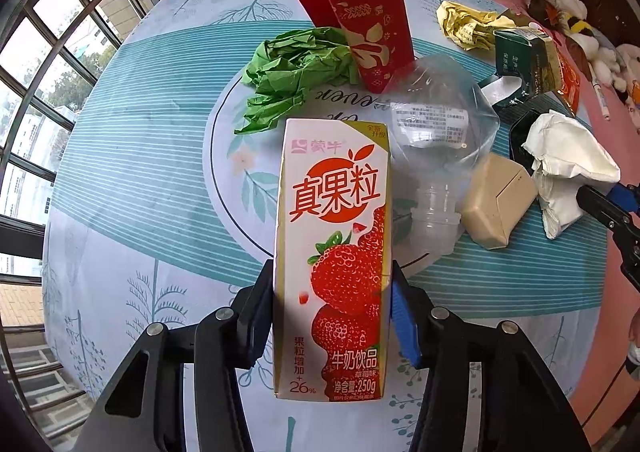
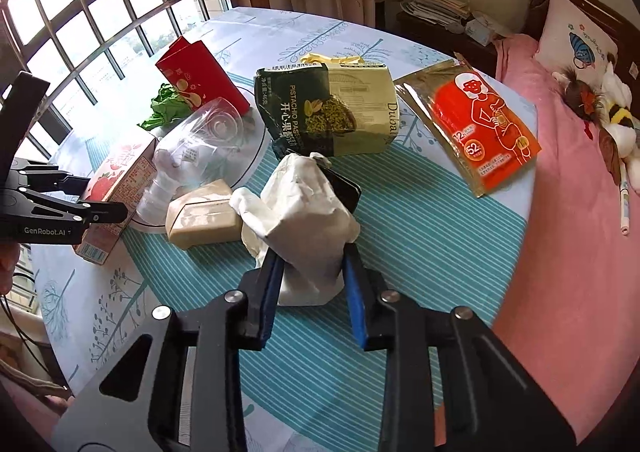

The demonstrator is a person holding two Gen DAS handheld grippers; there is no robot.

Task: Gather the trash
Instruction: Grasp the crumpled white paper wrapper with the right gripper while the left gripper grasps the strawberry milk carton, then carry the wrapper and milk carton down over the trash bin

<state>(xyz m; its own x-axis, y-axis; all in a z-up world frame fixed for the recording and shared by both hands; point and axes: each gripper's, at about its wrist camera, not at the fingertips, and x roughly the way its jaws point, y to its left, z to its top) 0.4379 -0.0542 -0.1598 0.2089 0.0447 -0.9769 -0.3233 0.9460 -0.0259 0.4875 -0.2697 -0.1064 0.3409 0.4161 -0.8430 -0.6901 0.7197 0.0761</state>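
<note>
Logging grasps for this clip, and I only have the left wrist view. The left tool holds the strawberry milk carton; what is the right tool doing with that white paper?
Observer: The right tool is shut on the white crumpled paper, with its blue pads on either side.
Operator: Anything past the dark green box?
Observer: An orange packet with a drawn figure lies beside the pistachio box, on its right in the right wrist view.
Operator: And the carton's side?
Observer: The strawberry milk carton shows a barcode at its near end.
</note>
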